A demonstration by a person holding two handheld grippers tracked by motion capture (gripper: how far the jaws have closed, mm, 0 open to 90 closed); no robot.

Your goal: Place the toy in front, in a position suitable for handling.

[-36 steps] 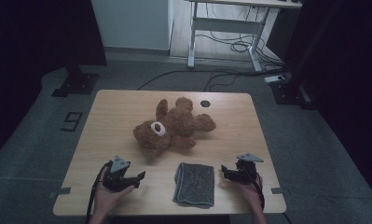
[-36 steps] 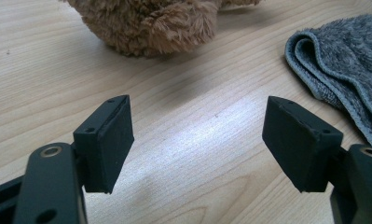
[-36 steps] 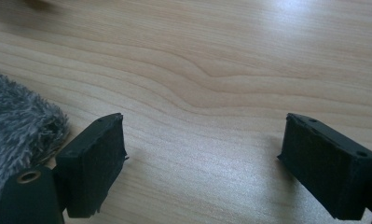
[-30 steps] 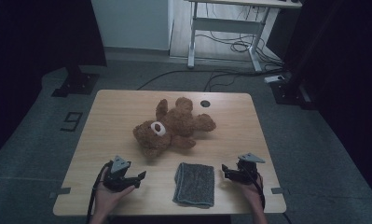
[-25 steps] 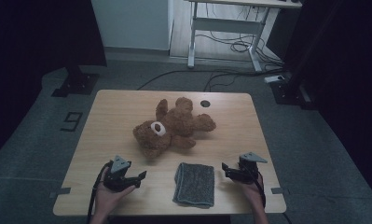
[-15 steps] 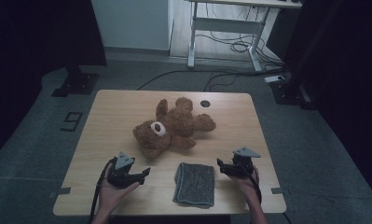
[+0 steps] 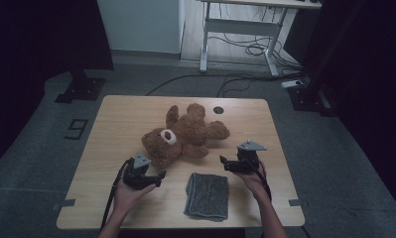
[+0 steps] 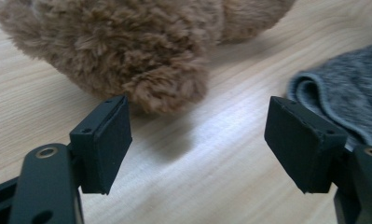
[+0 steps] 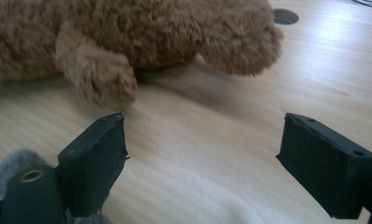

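My left gripper [image 7: 158,174] and right gripper [image 7: 224,161] both gape wide and hold nothing, flanking the teddy bear [image 7: 183,134] sprawled mid-table [image 7: 121,114], with a folded grey cloth [image 7: 207,195] nearer me. The bear looks light, soft and squashy; I'd pinch a limb or ear. Its underside is hidden from me.
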